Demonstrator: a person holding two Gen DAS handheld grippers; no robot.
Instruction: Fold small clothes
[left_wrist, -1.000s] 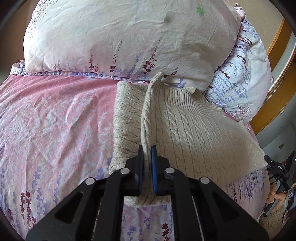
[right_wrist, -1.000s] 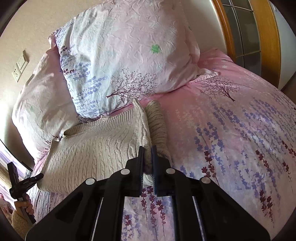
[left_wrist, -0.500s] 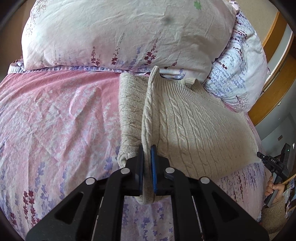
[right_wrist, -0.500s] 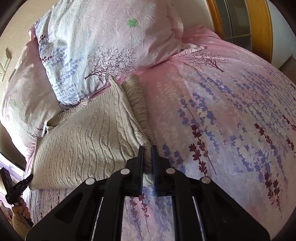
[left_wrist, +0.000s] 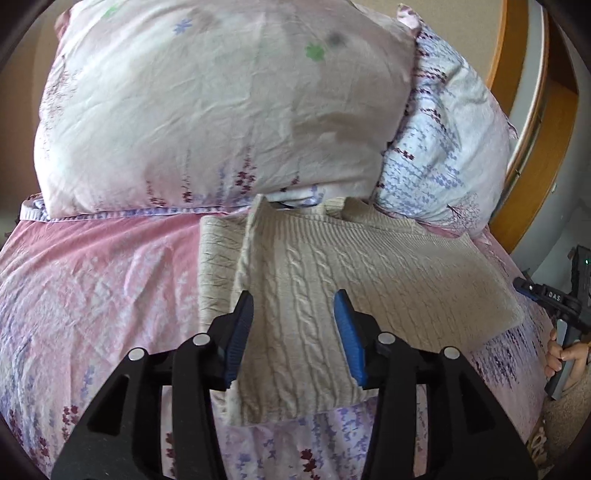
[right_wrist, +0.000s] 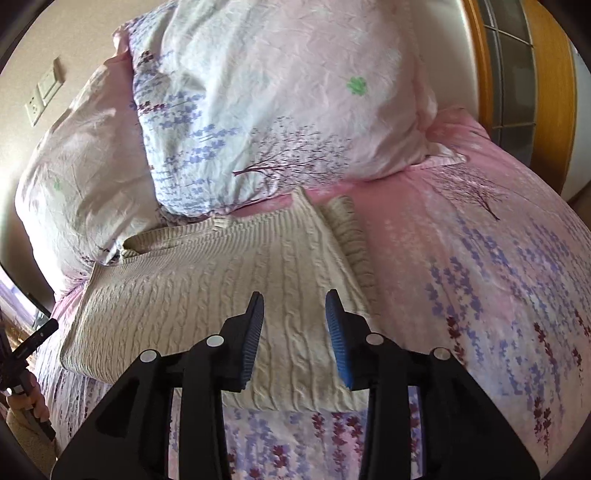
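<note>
A beige cable-knit sweater (left_wrist: 369, 280) lies flat on the pink floral bedspread (left_wrist: 92, 280), its neck towards the pillows. One side is folded over onto the body, and a sleeve strip (left_wrist: 216, 258) shows beside the fold. My left gripper (left_wrist: 293, 328) is open just above the sweater's near hem, holding nothing. In the right wrist view the same sweater (right_wrist: 192, 291) lies with its folded edge (right_wrist: 347, 236) on the right. My right gripper (right_wrist: 293, 328) is open over the near hem, empty.
Two floral pillows (left_wrist: 221, 103) (right_wrist: 280, 99) stand against the headboard behind the sweater. A wooden frame (left_wrist: 517, 122) runs along the bed's far side. Wall switches (right_wrist: 42, 94) are at the left. Each view shows the other hand-held gripper at its edge (left_wrist: 554, 299).
Both grippers were shut on the sweater's edge and have opened, letting it drop flat. Both have drawn in over the near hem.
</note>
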